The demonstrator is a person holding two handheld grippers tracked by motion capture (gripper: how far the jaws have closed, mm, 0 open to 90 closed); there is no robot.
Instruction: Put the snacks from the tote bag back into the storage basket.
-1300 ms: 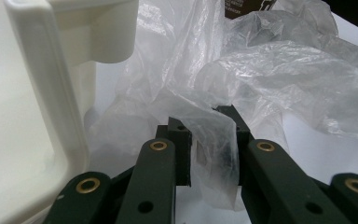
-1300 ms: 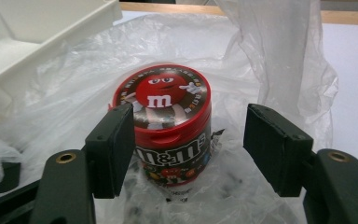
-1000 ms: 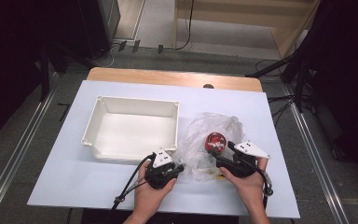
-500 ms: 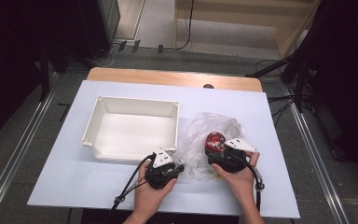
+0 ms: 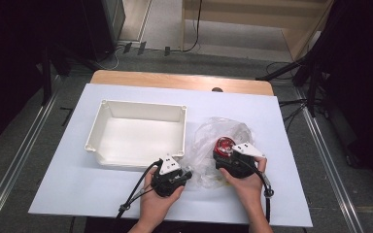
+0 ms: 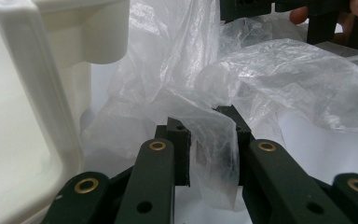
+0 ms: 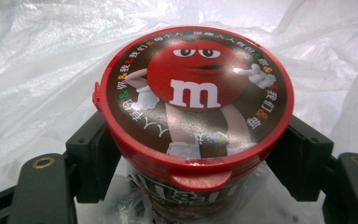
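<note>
**Mia:** What is the biggest thing here?

**Ben:** The white table (image 5: 58, 194). On it sits a white tub (image 5: 138, 133). It has nothing in it, so I think it waits for something to go in.

**Mia:** And next to the tub?

**Ben:** A clear plastic bag (image 5: 213, 141), all crinkly. It lies just beside the tub, on its right side. A candy can (image 5: 225, 146) with a red lid sits in the bag.

**Mia:** Why is the left gripper (image 5: 187, 170) down by the bag?

**Ben:** It pinches the bag's edge. In the left gripper view, a fold of the bag (image 6: 214, 144) is squeezed between the two black jaws. I think it holds the bag still, so the bag does not slide when the can comes out.

**Mia:** And the right gripper (image 5: 222, 160)?

**Ben:** It goes for the can. In the right gripper view, the can (image 7: 193, 107) stands up between the jaws, one jaw on each side. The jaws have just closed a little. They look right against the can's sides, under the lid, so I think they grip it.

**Mia:** Why grab it from the sides?

**Ben:** The can is round and the lid sticks out. Under the lid, it should not slip.
</note>
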